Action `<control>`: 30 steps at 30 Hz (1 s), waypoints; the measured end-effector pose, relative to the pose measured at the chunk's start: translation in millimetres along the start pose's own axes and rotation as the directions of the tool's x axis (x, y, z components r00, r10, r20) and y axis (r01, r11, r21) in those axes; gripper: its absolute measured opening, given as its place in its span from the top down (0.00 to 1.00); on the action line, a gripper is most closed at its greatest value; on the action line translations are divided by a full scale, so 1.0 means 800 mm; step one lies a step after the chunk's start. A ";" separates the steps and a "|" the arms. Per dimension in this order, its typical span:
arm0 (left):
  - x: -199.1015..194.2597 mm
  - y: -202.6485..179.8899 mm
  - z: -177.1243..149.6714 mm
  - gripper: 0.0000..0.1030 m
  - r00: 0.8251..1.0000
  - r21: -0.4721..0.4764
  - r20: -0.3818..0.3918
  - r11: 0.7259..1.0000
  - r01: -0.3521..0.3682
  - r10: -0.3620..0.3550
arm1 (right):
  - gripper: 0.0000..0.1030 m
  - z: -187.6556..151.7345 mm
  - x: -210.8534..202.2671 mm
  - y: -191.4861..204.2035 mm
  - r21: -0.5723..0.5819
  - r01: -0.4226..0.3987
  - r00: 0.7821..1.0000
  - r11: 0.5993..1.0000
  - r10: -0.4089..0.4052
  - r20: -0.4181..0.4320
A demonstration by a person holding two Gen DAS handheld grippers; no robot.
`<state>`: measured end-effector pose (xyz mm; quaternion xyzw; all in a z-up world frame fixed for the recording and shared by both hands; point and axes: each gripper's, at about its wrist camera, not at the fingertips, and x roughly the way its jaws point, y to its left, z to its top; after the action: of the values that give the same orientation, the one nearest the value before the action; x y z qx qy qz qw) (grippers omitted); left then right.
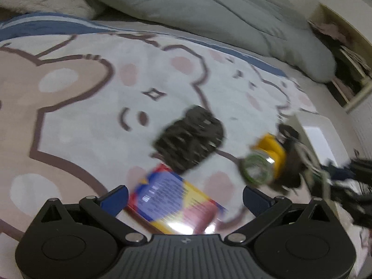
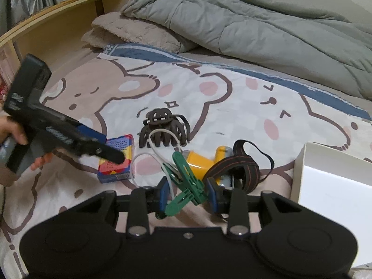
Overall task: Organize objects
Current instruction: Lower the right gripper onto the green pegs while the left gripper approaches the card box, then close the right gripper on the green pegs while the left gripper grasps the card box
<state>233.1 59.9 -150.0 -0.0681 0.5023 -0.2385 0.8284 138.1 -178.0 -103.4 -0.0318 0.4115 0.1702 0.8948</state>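
On the bear-print bedsheet lie a colourful small box [image 1: 176, 200] [image 2: 116, 158], a brown hair claw [image 1: 189, 137] [image 2: 164, 127], and a yellow headlamp [image 1: 267, 160] [image 2: 202, 160] with a black strap [image 2: 241, 165]. My left gripper [image 1: 186, 197] is open, its blue pads on either side of the box; it also shows in the right wrist view [image 2: 102, 146] above the box. My right gripper [image 2: 188, 195] is shut on a green clothes peg [image 2: 186, 181] with a white cord [image 2: 160, 144], just above the sheet, in front of the headlamp.
A white open box [image 2: 332, 181] [image 1: 318, 132] stands at the right of the sheet. A grey duvet [image 2: 255, 23] and a beige pillow [image 2: 137, 34] lie at the back. A wooden headboard shelf [image 2: 58, 16] runs along the left.
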 end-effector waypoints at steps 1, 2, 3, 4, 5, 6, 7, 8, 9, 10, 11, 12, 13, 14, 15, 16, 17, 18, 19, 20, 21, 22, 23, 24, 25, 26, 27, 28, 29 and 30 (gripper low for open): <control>0.003 0.006 0.003 0.00 1.000 -0.024 0.002 1.000 -0.011 0.011 | 0.66 0.000 -0.003 0.001 -0.001 0.000 1.000 1.000 0.000 0.005; 0.005 0.010 0.004 0.00 1.000 -0.040 0.004 0.999 -0.013 0.013 | 0.66 0.001 -0.005 0.003 -0.002 0.000 1.000 1.000 0.000 0.009; 0.006 0.013 0.006 0.00 1.000 -0.049 0.004 0.999 -0.007 0.008 | 0.66 0.001 -0.007 0.004 -0.004 -0.001 1.000 1.000 0.001 0.012; 0.009 0.013 0.008 0.00 1.000 -0.052 0.005 0.999 -0.002 0.002 | 0.66 0.001 -0.009 0.005 -0.004 -0.004 1.000 1.000 0.004 0.015; 0.013 0.013 0.010 0.00 1.000 -0.051 0.005 0.999 0.003 -0.002 | 0.66 0.001 -0.010 0.004 -0.004 -0.008 1.000 1.000 0.008 0.016; 0.016 0.011 0.011 0.00 1.000 -0.048 0.003 0.999 0.007 -0.007 | 0.66 0.001 -0.011 0.004 -0.003 -0.010 1.000 1.000 0.010 0.018; 0.021 0.010 0.011 0.00 1.000 -0.045 -0.002 0.999 0.010 -0.010 | 0.66 0.001 -0.012 0.004 -0.004 -0.010 1.000 1.000 0.010 0.021; 0.025 0.008 0.011 0.00 1.000 -0.045 -0.008 0.999 0.012 -0.013 | 0.66 0.002 -0.013 0.003 -0.004 -0.010 1.000 1.000 0.010 0.023; 0.028 0.007 0.010 0.00 1.000 -0.044 -0.017 0.999 0.020 -0.020 | 0.66 0.002 -0.013 0.002 -0.003 -0.009 1.000 1.000 0.009 0.025; 0.030 0.004 0.008 0.00 1.000 -0.035 -0.020 0.999 0.019 -0.019 | 0.66 0.002 -0.014 0.001 0.001 -0.008 1.000 1.000 0.008 0.025; 0.030 0.002 0.006 0.00 1.000 -0.023 -0.016 1.000 0.012 -0.012 | 0.66 0.003 -0.014 -0.001 0.004 -0.008 1.000 1.000 0.008 0.026; 0.029 0.001 0.005 0.00 1.000 -0.019 -0.016 1.000 0.018 -0.019 | 0.66 0.003 -0.015 -0.001 0.006 -0.007 1.000 1.000 0.007 0.027; 0.028 0.002 0.003 0.00 0.999 -0.027 -0.023 0.999 0.040 -0.041 | 0.66 0.003 -0.016 -0.002 0.007 -0.005 1.000 1.000 0.005 0.029; 0.026 0.003 0.000 0.00 0.997 -0.040 -0.031 0.997 0.072 -0.073 | 0.66 0.004 -0.017 -0.003 0.010 -0.003 0.999 1.000 0.003 0.032; 0.024 0.002 -0.002 0.00 0.994 -0.045 -0.044 0.994 0.100 -0.102 | 0.66 0.004 -0.019 -0.005 0.013 -0.003 0.999 1.000 0.002 0.036; 0.022 0.000 -0.005 0.00 0.989 -0.037 -0.065 0.991 0.132 -0.134 | 0.66 0.004 -0.021 -0.006 0.016 -0.003 0.999 1.000 0.002 0.039; 0.021 -0.004 -0.008 0.00 0.985 -0.020 -0.082 0.988 0.150 -0.151 | 0.66 0.004 -0.023 -0.006 0.016 -0.002 0.999 1.000 0.002 0.042; 0.020 -0.010 -0.010 0.00 0.983 0.002 -0.099 0.988 0.156 -0.155 | 0.66 0.004 -0.024 -0.006 0.014 -0.002 0.999 1.000 0.001 0.044; 0.020 -0.017 -0.013 0.00 0.983 0.034 -0.115 0.989 0.146 -0.142 | 0.66 0.003 -0.025 -0.006 0.013 -0.001 0.999 1.000 0.000 0.044; 0.021 -0.024 -0.014 0.00 0.986 0.059 -0.119 0.990 0.127 -0.120 | 0.66 0.003 -0.025 -0.006 0.011 0.000 0.999 1.000 -0.001 0.044; 0.022 -0.030 -0.016 0.00 0.988 0.072 -0.123 0.992 0.106 -0.097 | 0.66 0.003 -0.026 -0.006 0.009 0.002 0.999 1.000 -0.002 0.043; 0.024 -0.036 -0.016 0.01 0.989 0.088 -0.128 0.993 0.083 -0.072 | 0.66 0.003 -0.027 -0.006 0.008 0.004 0.999 1.000 -0.005 0.044; 0.026 -0.041 -0.015 0.01 0.990 0.106 -0.135 0.992 0.066 -0.051 | 0.66 0.003 -0.028 -0.006 0.008 0.007 0.999 1.000 -0.007 0.045; 0.028 -0.046 -0.015 0.01 0.990 0.128 -0.140 0.990 0.050 -0.032 | 0.66 0.003 -0.029 -0.005 0.007 0.008 0.999 1.000 -0.008 0.047; 0.031 -0.051 -0.015 0.02 0.989 0.157 -0.150 0.987 0.033 -0.009 | 0.67 0.003 -0.030 -0.005 0.005 0.008 0.999 1.000 -0.008 0.049; 0.034 -0.054 -0.015 0.03 0.988 0.176 -0.154 0.984 0.017 0.010 | 0.67 0.002 -0.031 -0.004 0.002 0.008 0.999 1.000 -0.008 0.050; 0.037 -0.055 -0.015 0.05 0.987 0.187 -0.158 0.982 0.003 0.027 | 0.67 0.002 -0.032 -0.005 -0.002 0.010 0.999 1.000 -0.010 0.052; 0.038 -0.056 -0.015 0.07 0.986 0.196 -0.162 0.981 -0.010 0.043 | 0.68 0.002 -0.033 -0.005 -0.004 0.011 0.999 1.000 -0.011 0.053; 0.039 -0.058 -0.013 0.08 0.985 0.201 -0.164 0.979 -0.021 0.054 | 0.68 0.001 -0.034 -0.005 -0.005 0.011 0.999 1.000 -0.011 0.052; 0.041 -0.059 -0.013 0.10 0.984 0.206 -0.167 0.978 -0.032 0.067 | 0.69 0.000 -0.035 -0.006 -0.004 0.012 0.999 1.000 -0.011 0.051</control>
<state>221.4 4.7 -164.3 0.0499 0.5469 -0.2725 0.7900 123.2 -190.5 -82.9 -0.0317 0.3882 0.1667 0.9058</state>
